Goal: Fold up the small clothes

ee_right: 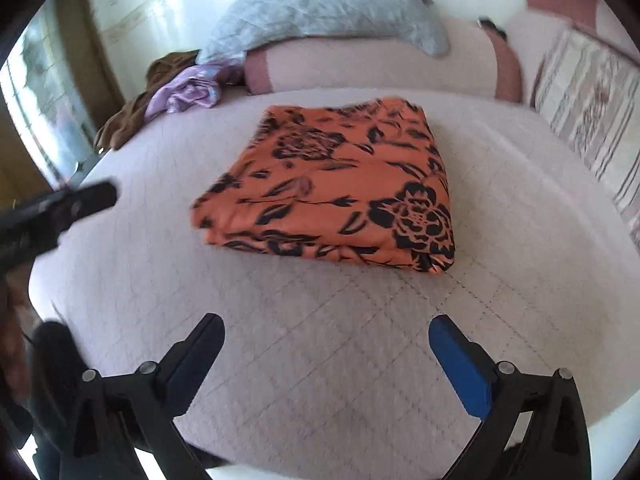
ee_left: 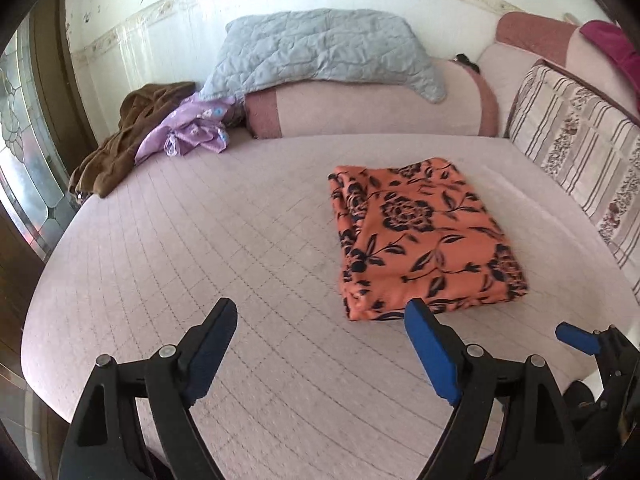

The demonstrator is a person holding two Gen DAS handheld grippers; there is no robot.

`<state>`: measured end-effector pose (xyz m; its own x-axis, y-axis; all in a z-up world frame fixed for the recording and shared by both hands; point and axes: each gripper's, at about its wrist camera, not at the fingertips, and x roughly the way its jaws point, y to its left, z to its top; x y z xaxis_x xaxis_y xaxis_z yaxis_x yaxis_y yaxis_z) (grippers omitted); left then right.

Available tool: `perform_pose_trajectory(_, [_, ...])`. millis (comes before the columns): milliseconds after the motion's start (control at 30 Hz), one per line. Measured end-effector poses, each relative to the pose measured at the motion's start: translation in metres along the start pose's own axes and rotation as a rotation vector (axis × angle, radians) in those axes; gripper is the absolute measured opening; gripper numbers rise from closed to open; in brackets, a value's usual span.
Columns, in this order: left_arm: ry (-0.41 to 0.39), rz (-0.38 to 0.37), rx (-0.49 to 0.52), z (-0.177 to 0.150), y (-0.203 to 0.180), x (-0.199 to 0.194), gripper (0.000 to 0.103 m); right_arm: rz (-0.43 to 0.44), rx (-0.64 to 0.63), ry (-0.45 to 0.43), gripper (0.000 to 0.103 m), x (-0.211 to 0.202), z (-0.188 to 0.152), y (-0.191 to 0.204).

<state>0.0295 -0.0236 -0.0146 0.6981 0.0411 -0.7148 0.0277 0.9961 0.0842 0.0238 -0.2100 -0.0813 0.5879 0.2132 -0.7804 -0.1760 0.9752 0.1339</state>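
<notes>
Shirt [ee_right: 328, 188] lies folded mid-bed [ee_left: 200, 260], released; left gripper [ee_left: 320, 320] and right gripper [ee_right: 326, 336] spread, empty, clear of cloth.

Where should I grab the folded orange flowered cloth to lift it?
Probably grip the near stacked edge of the orange flowered cloth, coming low from the front. Its layers end there in a thick lip, so one pinch should catch them all; the flat top offers nothing to pinch.

The folded cloth [ee_left: 424, 240] lies on the bed [ee_left: 240, 260], right of its middle. Behind it a quilt [ee_left: 320, 50] lies on a bolster [ee_left: 372, 114]. Crumpled clothes [ee_left: 160, 128] lie far left; a pillow [ee_left: 580, 152] stands right.
</notes>
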Motion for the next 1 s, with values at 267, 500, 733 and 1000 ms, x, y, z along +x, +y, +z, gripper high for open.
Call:
perform_pose_trajectory(267, [-0.054, 0.017, -0.031, 0.01, -0.004, -0.034, 0.094, -0.137, -0.022, -0.114, 0.103, -0.049, 0.017, 0.008])
perform_pose_trajectory(500, [-0.076, 0.079, 0.011, 0.012, -0.018, -0.04, 0.1, -0.227, -0.05, -0.119, 0.103, -0.057, 0.025, 0.006])
perform_pose_trajectory(733, [-0.058, 0.061, 0.0, 0.013, -0.02, -0.037, 0.1, -0.224, -0.009, -0.133, 0.103, -0.064, 0.031, -0.003])
perform_pose_trajectory(1000, [-0.073, 0.061, -0.015, 0.011, -0.016, -0.038, 0.1, -0.199, 0.012, -0.121, 0.103, -0.06, 0.031, 0.002])
